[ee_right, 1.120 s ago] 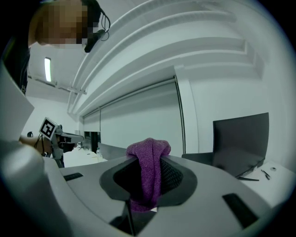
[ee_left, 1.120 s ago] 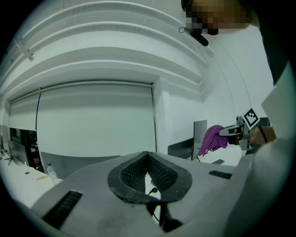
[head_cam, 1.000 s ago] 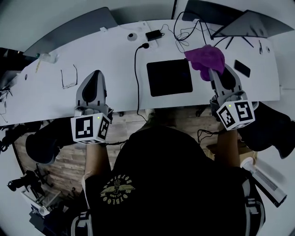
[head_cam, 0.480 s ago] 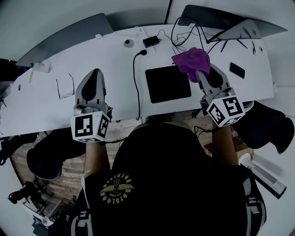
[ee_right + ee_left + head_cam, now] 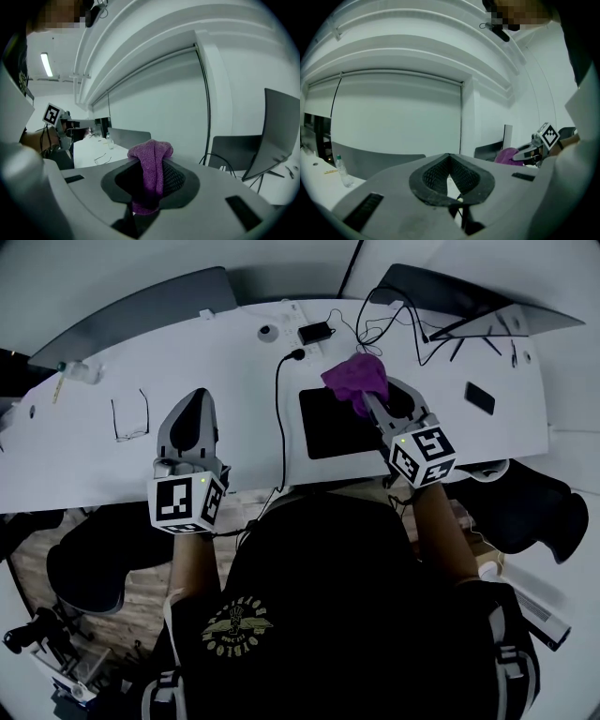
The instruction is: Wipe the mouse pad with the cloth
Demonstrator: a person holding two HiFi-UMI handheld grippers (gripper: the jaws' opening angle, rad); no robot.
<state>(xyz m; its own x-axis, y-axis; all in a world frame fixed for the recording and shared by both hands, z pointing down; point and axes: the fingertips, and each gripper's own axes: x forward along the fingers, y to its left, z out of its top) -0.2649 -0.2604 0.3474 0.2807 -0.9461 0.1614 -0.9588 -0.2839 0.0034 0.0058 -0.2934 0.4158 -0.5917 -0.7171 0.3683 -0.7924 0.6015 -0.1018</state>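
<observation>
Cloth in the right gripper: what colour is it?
The cloth is purple, seen best in the right gripper view.

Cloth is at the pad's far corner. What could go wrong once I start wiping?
The right tool pinches only a narrow fold of the cloth; dragging might pull it free. The mouse pad lies unheld, the left tool being off to its side, so it may slide. A leftward stroke could snag the black cable beside the pad.
</observation>
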